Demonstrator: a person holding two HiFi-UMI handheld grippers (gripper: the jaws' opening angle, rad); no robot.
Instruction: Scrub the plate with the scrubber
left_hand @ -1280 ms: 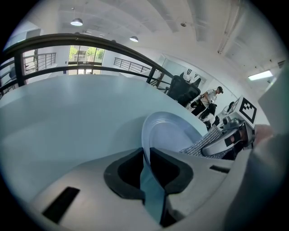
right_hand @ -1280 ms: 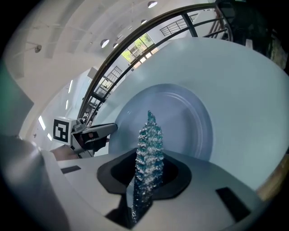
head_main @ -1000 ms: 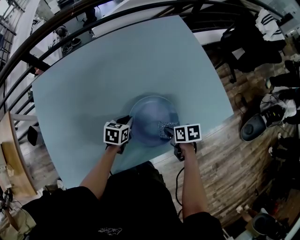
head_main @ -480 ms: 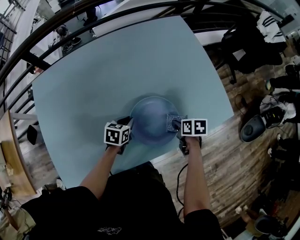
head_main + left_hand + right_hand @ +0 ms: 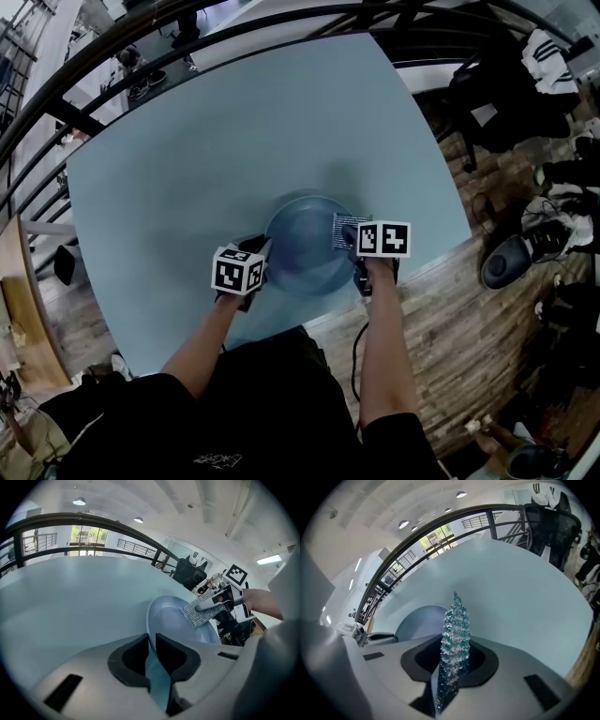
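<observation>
The plate (image 5: 305,246), round and pale blue, was seen on the table (image 5: 234,141) near its front edge, with its left rim clamped between the jaws of the left tool (image 5: 255,253); in the left gripper view the rim (image 5: 176,620) was caught edge-on in the narrow gap of that tool (image 5: 152,660). The scrubber (image 5: 345,232), a flat, glittering rectangular pad, was gripped by the right tool (image 5: 354,242) and laid over the plate's right rim, its free end pointing left toward the middle of the plate. In the left gripper view its long axis (image 5: 201,612) was slanted from lower left to upper right, running back to the right tool (image 5: 213,604). In the right gripper view the pad (image 5: 454,639) was pinched on edge between the closed jaws of the tool (image 5: 450,667), standing thin and upright, its tip directed away from the tool, with the plate (image 5: 424,620) to its left. The table was a large, plain, light blue top. It was bordered on the far side by a curved dark railing (image 5: 187,28). A wooden floor (image 5: 450,309) was visible to the right, where a dark chair (image 5: 506,75) draped with clothing stood, and ceiling lights (image 5: 79,501) were lit overhead.
</observation>
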